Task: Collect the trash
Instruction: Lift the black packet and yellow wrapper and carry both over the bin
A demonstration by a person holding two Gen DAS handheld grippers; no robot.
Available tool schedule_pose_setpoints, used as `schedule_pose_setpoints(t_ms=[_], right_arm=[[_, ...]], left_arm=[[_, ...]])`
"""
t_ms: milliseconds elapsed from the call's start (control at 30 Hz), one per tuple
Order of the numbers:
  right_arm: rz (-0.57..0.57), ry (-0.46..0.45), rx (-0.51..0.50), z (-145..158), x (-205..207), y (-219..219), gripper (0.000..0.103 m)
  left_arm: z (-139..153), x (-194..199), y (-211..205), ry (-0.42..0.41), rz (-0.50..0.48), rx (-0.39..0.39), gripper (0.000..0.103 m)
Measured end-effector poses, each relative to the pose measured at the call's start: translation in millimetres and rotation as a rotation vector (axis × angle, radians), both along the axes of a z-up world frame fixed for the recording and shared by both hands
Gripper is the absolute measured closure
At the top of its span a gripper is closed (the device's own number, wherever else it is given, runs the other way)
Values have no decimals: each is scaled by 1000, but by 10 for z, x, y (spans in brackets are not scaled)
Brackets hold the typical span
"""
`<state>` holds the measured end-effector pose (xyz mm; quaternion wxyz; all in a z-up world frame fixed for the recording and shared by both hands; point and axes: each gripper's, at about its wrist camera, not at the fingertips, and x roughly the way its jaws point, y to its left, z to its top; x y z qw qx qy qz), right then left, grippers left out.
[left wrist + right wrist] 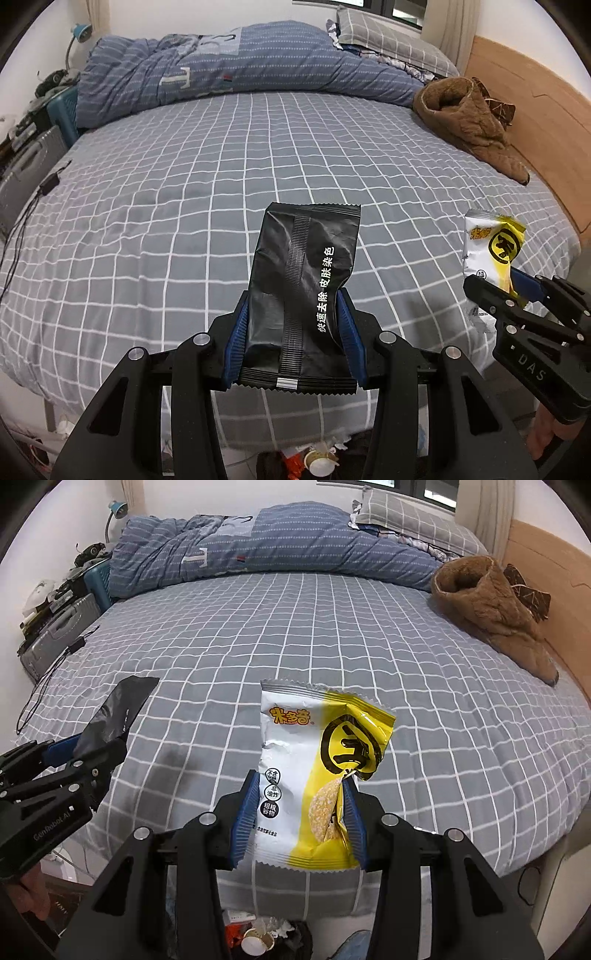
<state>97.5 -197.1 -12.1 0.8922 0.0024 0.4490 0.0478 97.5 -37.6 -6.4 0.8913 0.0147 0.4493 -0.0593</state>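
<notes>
1. Black wrapper [301, 291]: long axis running straight away from the left gripper [295, 332], serrated far end up above the bed [147, 221], seam side facing the camera.
2. Jaws partly closed, blue pads pinching the wrapper's lower half on both edges.
3. White-and-yellow snack wrapper [314, 775]: long axis likewise along the right gripper [301, 816], crumpled yellow corner folded at upper right.
4. Jaws narrowed, pinching its lower part.
5. Both wrappers lifted clear of the checked sheet; bin with trash [266, 938] below, at the bed's near edge.
</notes>
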Motion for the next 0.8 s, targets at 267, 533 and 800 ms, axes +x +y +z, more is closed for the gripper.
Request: schedule_pose_setpoints(t_ms=[267, 533, 800], right_arm=[[0, -15, 5, 137, -358, 68, 61], [4, -32, 8, 236, -764, 164, 61], [-2, -32, 17, 295, -1085, 196, 61]], left_arm=[[116, -393, 45, -8, -3, -7, 59], [220, -792, 91, -28, -3, -26, 59], [327, -1104, 67, -44, -9, -30, 59]])
